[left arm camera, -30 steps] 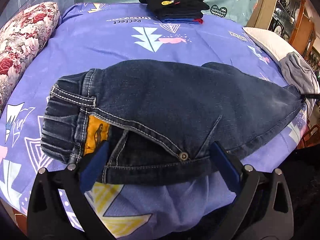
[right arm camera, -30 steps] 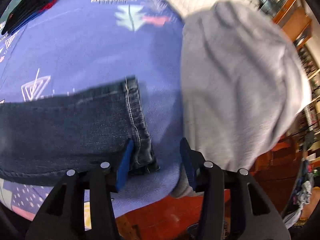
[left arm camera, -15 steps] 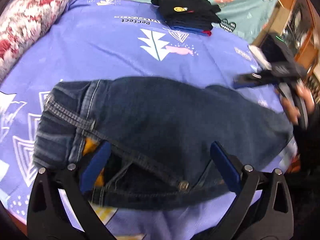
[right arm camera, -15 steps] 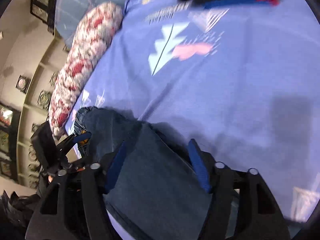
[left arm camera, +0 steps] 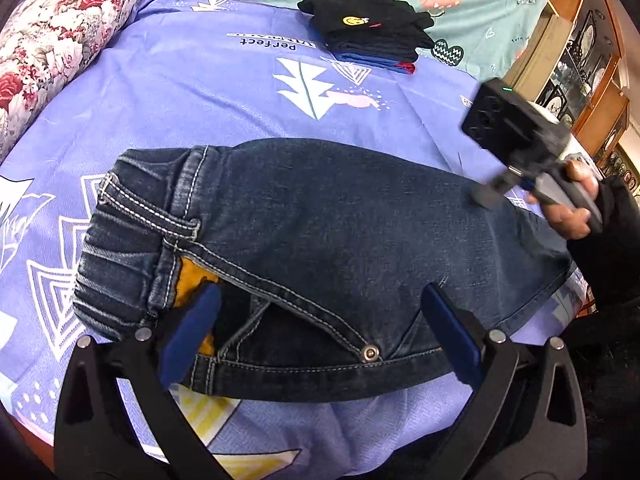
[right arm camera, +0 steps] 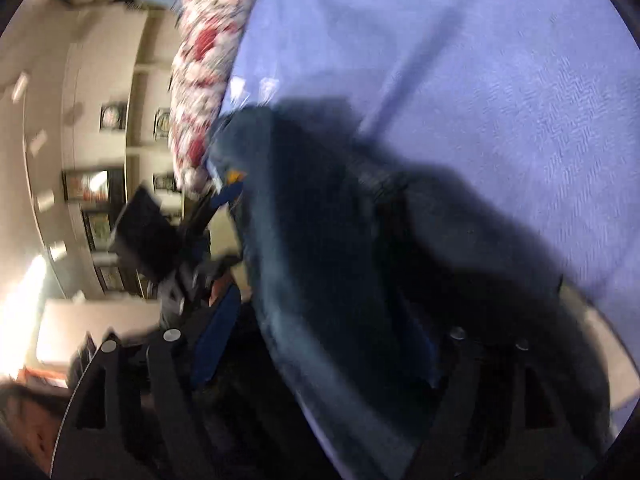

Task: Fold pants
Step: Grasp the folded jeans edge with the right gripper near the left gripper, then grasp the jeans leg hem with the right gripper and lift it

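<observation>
Dark blue denim pants (left arm camera: 328, 236) lie across a purple patterned bed sheet (left arm camera: 200, 92), waistband to the left, yellow lining showing at the pocket. My left gripper (left arm camera: 320, 336) is open, its blue pads either side of the pocket at the near hem. My right gripper (left arm camera: 504, 184) hovers over the right part of the pants, held in a hand; its jaws are hidden there. The right wrist view is blurred: the pants (right arm camera: 340, 264) pass between the spread blue pads of the right gripper (right arm camera: 320, 344).
A stack of folded dark clothes (left arm camera: 368, 32) sits at the far side of the bed. A floral pillow (left arm camera: 52, 44) lies at the far left. Wooden shelves (left arm camera: 580, 52) stand at the right. The bed's near edge is just below my left gripper.
The right gripper swung from the leg hem at the right up and over the pants, turning toward the left. The left gripper stayed open at the pocket.
</observation>
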### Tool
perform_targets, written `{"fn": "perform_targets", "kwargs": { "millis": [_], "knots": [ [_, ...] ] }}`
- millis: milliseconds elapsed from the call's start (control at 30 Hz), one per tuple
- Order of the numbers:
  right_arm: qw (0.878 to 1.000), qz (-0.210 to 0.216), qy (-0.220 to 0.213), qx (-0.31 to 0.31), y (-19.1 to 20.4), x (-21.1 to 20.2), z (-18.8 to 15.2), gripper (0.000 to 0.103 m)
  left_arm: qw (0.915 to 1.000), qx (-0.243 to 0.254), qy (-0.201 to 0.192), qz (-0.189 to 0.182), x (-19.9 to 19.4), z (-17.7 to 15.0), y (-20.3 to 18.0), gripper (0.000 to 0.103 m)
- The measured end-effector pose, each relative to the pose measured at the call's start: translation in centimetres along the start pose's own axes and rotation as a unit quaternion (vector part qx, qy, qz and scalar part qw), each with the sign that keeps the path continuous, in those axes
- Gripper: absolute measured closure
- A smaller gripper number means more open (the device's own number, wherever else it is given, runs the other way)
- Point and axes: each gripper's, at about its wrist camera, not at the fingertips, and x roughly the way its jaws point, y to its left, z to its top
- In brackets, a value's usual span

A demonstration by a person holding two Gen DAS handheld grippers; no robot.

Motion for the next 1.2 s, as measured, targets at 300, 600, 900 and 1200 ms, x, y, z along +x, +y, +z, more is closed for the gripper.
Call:
{"fn": "perform_targets", "kwargs": {
  "millis": [300, 600, 900, 1200],
  "knots": [
    [0.982, 0.076, -0.173, 0.027, -3.2, -4.4, 1.4, 0.068, 1.0000, 0.001, -0.003, -0.004, -0.2, -0.3, 0.2, 0.002],
    [0.967, 0.064, -0.243, 0.029, -2.6, -9.3, -0.5, 0.070, 1.0000, -0.003, -0.004, -0.002, -0.5, -0.1, 0.0, 0.002],
    [0.970, -0.127, -0.206, 0.018, -1.4, -1.5, 0.0, 0.103, 0.9991, -0.003, -0.011, 0.041, -0.6, -0.1, 0.3, 0.002],
    [0.939, -0.128, -0.319, -0.018, 1.1, -6.4, -4.8, 0.090, 0.9995, 0.001, -0.031, 0.010, -2.3, 0.8, -0.7, 0.002]
  ]
}}
